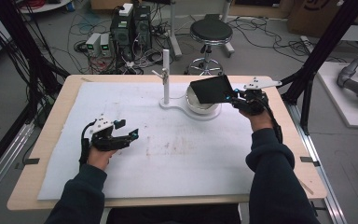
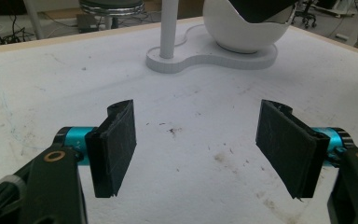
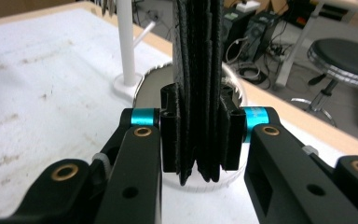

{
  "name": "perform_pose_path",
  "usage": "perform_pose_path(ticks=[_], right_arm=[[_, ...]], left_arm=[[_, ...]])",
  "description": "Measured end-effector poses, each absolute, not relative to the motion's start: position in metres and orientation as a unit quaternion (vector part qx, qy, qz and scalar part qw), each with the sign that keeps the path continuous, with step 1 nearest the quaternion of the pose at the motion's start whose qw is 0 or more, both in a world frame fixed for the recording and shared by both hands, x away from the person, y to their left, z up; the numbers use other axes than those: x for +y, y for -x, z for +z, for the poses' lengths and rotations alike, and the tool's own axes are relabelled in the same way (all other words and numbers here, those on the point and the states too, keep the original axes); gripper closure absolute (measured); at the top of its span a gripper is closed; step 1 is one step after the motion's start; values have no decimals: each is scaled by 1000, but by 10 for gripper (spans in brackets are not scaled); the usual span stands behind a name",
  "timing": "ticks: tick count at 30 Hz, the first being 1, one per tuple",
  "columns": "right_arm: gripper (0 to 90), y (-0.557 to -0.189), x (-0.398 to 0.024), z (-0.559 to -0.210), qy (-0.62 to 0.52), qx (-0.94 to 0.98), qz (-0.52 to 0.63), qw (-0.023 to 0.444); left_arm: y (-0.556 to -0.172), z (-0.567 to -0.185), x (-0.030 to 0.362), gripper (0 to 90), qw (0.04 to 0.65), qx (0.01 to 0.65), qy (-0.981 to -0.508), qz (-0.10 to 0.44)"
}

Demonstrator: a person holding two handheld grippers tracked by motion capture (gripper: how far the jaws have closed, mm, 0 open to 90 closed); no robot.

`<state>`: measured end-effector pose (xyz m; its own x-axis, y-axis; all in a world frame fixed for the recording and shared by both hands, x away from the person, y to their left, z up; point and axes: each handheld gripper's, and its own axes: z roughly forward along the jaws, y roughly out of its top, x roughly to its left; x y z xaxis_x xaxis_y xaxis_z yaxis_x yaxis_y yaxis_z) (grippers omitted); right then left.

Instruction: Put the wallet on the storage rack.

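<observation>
The right gripper (image 1: 233,99) squeezes a black wallet (image 1: 210,89) over the far bowl (image 1: 200,108). Next, drop it in. The left gripper (image 1: 127,130) waits wide apart, holding nothing.

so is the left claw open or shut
Open: the left claw has its pads wide apart over the white mat, nothing between them.

The wooden bench (image 1: 56,112) is covered by a stained white mat (image 1: 168,149). At its far right, a white stand (image 1: 186,108) is set, bearing a bowl (image 1: 200,103).
</observation>
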<state>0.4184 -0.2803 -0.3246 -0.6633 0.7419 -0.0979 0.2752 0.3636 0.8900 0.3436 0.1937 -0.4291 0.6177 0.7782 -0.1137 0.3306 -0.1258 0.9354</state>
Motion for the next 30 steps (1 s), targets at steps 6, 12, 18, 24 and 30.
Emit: perform_pose_path(ticks=[6, 12, 18, 24, 30], right_arm=[[766, -425, -270, -305, -304, 801, 438, 273], [765, -434, -249, -286, -240, 840, 371, 315], [761, -440, -231, -284, -192, 862, 323, 340], [756, -441, -219, -293, -160, 875, 307, 339], [689, -436, -209, -306, -154, 882, 336, 291]], left_arm=[[-343, -429, 194, 286, 539, 385, -719, 209], [-344, -429, 195, 286, 540, 384, -720, 208], [-343, -428, 196, 286, 541, 386, -717, 209], [-343, -428, 196, 286, 541, 387, -716, 210], [-343, -428, 196, 286, 542, 387, -716, 210]])
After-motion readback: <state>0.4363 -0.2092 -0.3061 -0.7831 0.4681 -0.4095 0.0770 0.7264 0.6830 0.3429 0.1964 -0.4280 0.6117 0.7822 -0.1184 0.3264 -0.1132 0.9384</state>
